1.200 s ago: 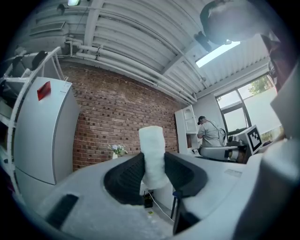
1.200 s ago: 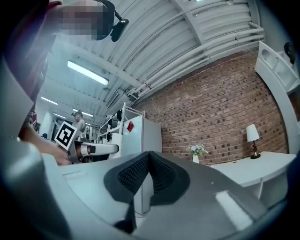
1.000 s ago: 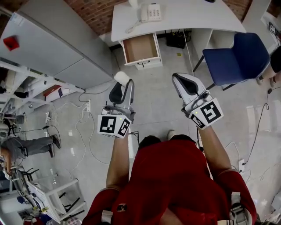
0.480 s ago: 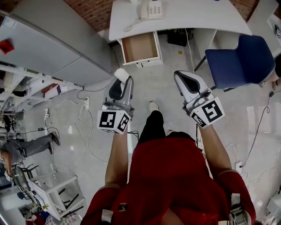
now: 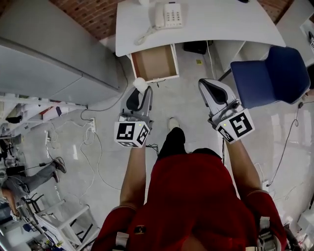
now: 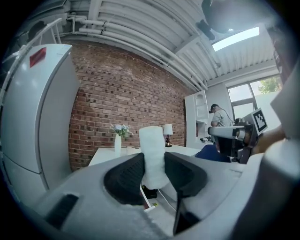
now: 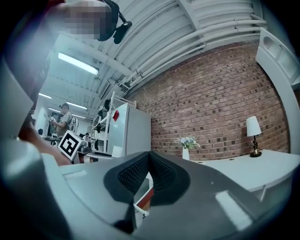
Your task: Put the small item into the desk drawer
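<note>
left gripper (image 6: 153,161): clamped on white cylinder (image 6: 152,143), possibly foam | right gripper (image 7: 149,169): jaws closed, empty | drawer (image 5: 154,62): open, brown, boxy

White phone (image 5: 169,14), blue chair (image 5: 274,73), big grey fridge (image 5: 49,54), red brick wall (image 6: 122,89), small lamp (image 7: 253,132), vase of flowers (image 6: 117,139)

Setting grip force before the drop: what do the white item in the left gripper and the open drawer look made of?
The white item: matte, fuzzy-edged, soft-looking; likely foam or rolled tissue, can't tell which. The drawer: smooth white front, dull brown floor; probably laminated board.
</note>
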The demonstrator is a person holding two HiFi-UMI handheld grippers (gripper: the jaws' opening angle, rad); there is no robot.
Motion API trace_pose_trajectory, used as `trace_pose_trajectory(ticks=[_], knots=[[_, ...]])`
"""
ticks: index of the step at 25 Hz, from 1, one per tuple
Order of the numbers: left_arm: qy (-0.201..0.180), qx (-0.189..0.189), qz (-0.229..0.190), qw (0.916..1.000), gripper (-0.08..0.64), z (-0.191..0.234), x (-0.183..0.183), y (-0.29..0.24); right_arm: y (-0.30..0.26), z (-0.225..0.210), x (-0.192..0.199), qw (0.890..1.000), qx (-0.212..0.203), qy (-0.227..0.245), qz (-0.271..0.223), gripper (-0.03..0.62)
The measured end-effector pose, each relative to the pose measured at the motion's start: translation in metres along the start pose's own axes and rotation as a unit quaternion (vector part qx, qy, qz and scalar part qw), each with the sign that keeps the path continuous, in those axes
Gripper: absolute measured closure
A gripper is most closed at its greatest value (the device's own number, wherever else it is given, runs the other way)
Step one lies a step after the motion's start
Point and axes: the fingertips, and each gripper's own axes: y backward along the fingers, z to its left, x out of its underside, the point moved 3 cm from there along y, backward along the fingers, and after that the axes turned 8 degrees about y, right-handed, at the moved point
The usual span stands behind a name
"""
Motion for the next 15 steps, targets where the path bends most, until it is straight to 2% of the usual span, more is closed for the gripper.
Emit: trace_pose_trajectory(ticks=[8, 15], knots=[[0.016, 0.010, 0.044, 0.9989, 0.423, 0.086, 0.021, -0.081, -0.100, -0.041, 0.027, 0.999, 0.011, 0.008, 0.029, 0.581], [0.043, 0.024, 0.082, 0.9954, 0.423, 0.135, 0.051, -0.133, -0.168, -0.062, 0.060, 0.998, 0.010, 0.013, 0.061, 0.581]])
